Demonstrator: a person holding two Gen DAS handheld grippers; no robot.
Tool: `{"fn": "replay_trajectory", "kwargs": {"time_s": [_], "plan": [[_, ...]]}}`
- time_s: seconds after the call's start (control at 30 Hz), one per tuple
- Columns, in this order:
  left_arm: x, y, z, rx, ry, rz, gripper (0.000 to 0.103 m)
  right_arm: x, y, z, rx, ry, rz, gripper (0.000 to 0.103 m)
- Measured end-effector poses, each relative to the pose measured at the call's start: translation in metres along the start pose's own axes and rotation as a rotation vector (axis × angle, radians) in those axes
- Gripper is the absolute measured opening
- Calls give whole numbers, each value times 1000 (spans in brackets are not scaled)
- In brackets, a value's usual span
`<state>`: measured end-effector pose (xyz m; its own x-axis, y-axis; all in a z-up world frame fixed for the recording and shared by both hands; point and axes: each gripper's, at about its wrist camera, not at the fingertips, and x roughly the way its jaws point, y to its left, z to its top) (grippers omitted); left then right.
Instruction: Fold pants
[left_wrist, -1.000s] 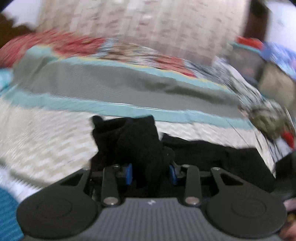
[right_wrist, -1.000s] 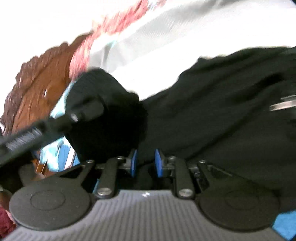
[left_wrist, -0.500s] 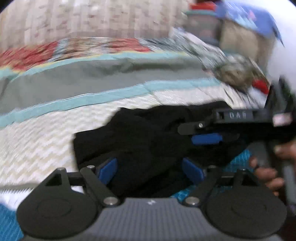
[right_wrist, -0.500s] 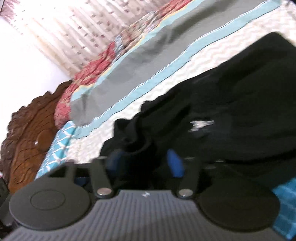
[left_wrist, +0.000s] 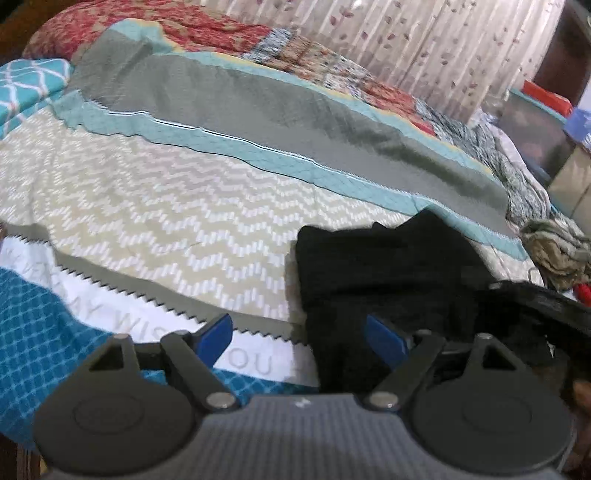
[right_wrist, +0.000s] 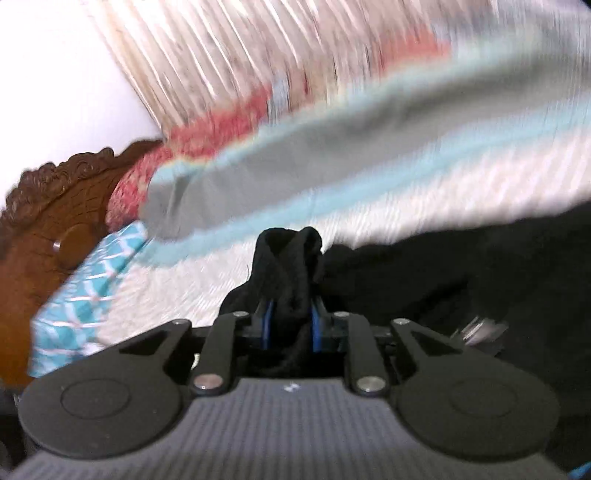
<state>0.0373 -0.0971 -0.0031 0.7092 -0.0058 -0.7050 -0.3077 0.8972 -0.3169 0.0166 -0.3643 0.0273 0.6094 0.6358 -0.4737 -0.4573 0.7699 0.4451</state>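
Black pants (left_wrist: 388, 269) lie bunched on the bed's quilt at the right of the left wrist view. My left gripper (left_wrist: 301, 334) is open and empty, its blue pads spread wide; the pants' left edge lies between them near the right pad. In the right wrist view my right gripper (right_wrist: 290, 323) is shut on a bunched fold of the black pants (right_wrist: 288, 258), which sticks up between the blue pads. The rest of the pants (right_wrist: 461, 269) spreads to the right. The right gripper's black body (left_wrist: 546, 310) shows at the right edge of the left wrist view.
The bed has a chevron, grey and teal striped quilt (left_wrist: 166, 206) and a blue checked cover (left_wrist: 40, 332) at the near edge. A carved wooden headboard (right_wrist: 48, 229) stands at the left. A crumpled cloth (left_wrist: 557, 251) lies at the far right, with boxes (left_wrist: 535, 125) and a curtain (left_wrist: 424, 48) behind.
My left gripper let go of the pants, opened and swung left. My right gripper opened, then closed on a fold of the pants.
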Motion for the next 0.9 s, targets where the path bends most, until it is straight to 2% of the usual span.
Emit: {"fn": "replay_trajectory", "kwargs": {"time_s": [0.07,0.1,0.17,0.2,0.27,0.37,0.43,0.53,0.6,0.67,0.7,0.73,0.77,0.83,0.9], "plan": [[10,-11,-1,22,17,-1,81,-12,-4,-7,-33,-37,-70,24],[17,-17,0,31,25,0,81,-11,-14,-13,-3,-11,-115,26],[33,-27,0,43,56,7,82,3,-31,-24,29,99,-202,36],[37,-29,-1,40,72,7,82,4,-37,-27,45,120,-230,45],[44,-35,-1,25,103,-10,81,-10,-43,-24,98,69,-209,47],[43,-47,1,55,82,-23,82,-40,-30,-10,27,-78,-219,49],[42,-56,3,86,65,-23,82,-43,-23,-6,-7,-102,-168,47],[50,-70,3,124,70,-1,81,-31,-16,-12,-59,-58,-112,42],[64,-80,-3,178,94,61,81,-9,-16,-23,-38,30,-108,42],[86,-86,-14,249,154,145,82,19,-35,-35,8,124,-162,41],[100,-85,-21,276,193,174,83,21,-45,-40,22,100,-151,41],[110,-80,-28,273,210,183,89,21,-50,-39,31,89,-137,39],[111,-75,-30,240,189,191,98,21,-51,-37,34,99,-138,39],[109,-70,-23,195,210,185,96,18,-45,-29,9,120,-138,41],[98,-69,-14,174,219,155,87,-2,-47,-24,34,109,-101,43]]}}
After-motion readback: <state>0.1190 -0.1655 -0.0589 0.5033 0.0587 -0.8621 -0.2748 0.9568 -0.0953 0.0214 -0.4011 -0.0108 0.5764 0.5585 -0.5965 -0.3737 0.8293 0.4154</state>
